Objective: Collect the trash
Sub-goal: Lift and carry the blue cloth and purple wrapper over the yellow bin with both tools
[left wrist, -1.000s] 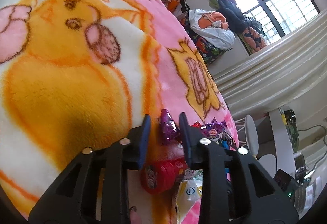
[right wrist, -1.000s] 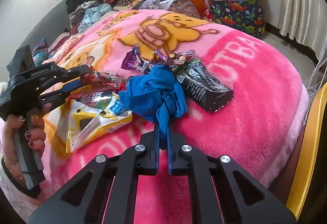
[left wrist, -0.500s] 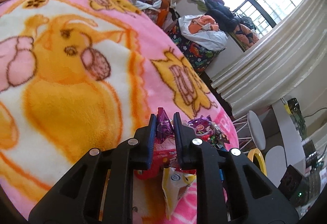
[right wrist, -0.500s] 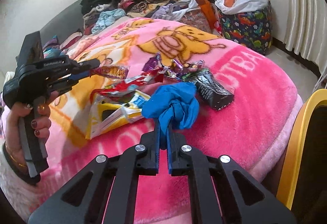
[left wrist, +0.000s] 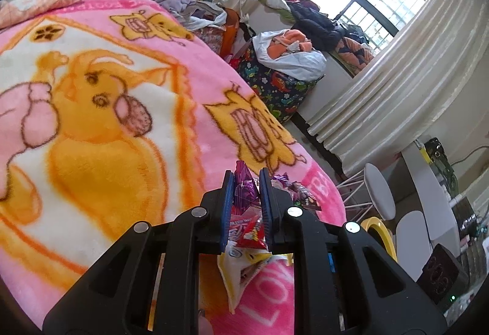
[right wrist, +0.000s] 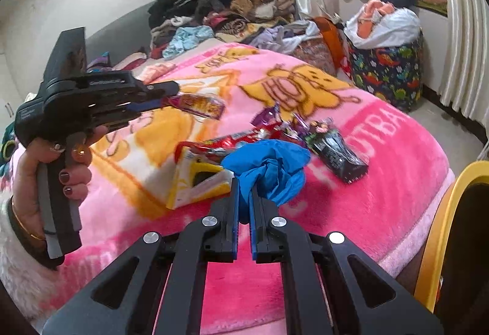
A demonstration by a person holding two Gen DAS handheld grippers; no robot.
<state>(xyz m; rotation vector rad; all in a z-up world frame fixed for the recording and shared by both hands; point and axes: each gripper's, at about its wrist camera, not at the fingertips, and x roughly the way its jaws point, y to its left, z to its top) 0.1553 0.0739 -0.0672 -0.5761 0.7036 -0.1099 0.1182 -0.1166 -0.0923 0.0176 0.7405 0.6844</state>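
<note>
Both grippers have risen off the pink blanket [right wrist: 397, 212] since a second ago, each lifting its catch. At the left of the right wrist view, the left gripper [right wrist: 171, 96] is closed narrow on a purple wrapper [right wrist: 195, 104], held in the air clear of the bedding by the person's hand [right wrist: 52, 169]. Below it on the blanket lie a yellow-and-white packet [right wrist: 195, 182], a red wrapper [right wrist: 226, 140] and, further right, a black packet [right wrist: 339, 151]. The right gripper [right wrist: 243, 200] is pinched tight on a crumpled blue glove [right wrist: 269, 169], which bunches just above its tips. A yellow bin rim [right wrist: 440, 212] shows at far right.
</note>
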